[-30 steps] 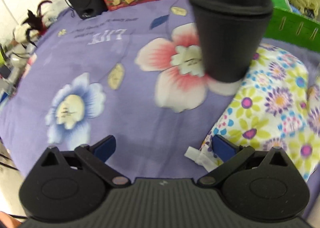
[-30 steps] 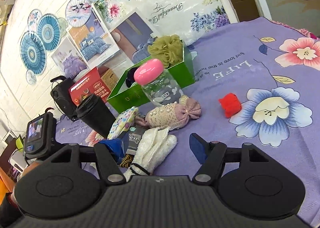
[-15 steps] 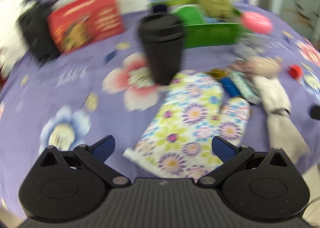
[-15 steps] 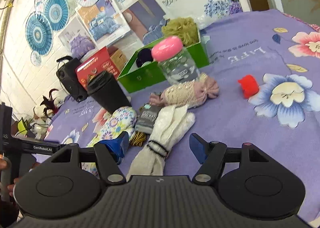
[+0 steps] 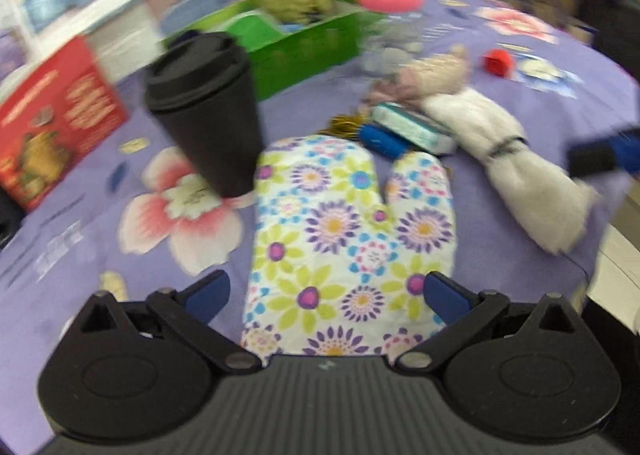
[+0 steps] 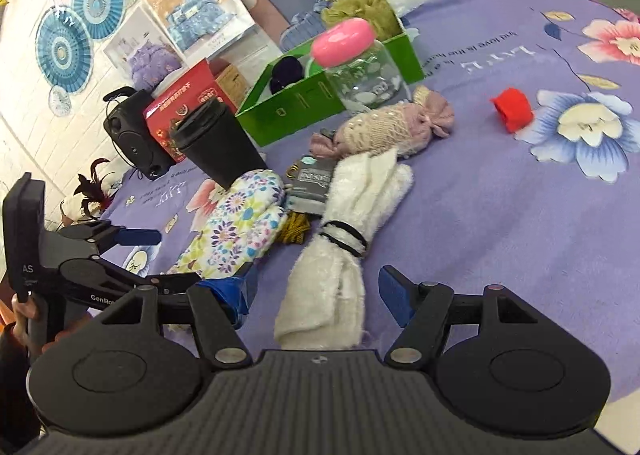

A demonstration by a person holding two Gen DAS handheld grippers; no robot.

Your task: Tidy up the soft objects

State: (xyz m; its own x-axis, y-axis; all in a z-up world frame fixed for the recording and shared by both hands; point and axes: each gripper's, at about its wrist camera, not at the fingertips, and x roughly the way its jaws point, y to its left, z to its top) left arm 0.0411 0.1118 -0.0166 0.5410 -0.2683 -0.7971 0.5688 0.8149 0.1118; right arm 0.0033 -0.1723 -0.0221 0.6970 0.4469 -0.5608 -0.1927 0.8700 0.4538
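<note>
Two grippers stand over the purple floral bedspread (image 6: 500, 215), both with jaws apart and nothing between the pads. We judge the task barely begun: of the soft goods, only an olive-green loofah (image 6: 360, 11) and a dark bundle (image 6: 286, 73) sit in the green box (image 6: 304, 109) at the far side.

Left outside, from largest down: the floral oven mitt (image 5: 344, 239), lying flat with its cuff between the wide jaws of the left gripper (image 5: 320, 295) but not pinched; the white fluffy towel roll (image 6: 348, 247), bound with black bands, its near end between the open jaws of the right gripper (image 6: 316, 287), likewise ungripped; the pink knitted hat (image 6: 384, 127) near the box; a small red item (image 6: 512, 109) well apart to the right.

Hard goods share the surface: a black lidded cup (image 6: 218, 143) touching the mitt's tip, a clear jar with a pink lid (image 6: 360, 67) just beside the box, a red carton (image 6: 182, 103) and a speaker (image 6: 134, 135).

Beyond, we note a white brick wall hung with blue paper fans (image 6: 76, 27) and bedding display cards. The left view is blurred.
</note>
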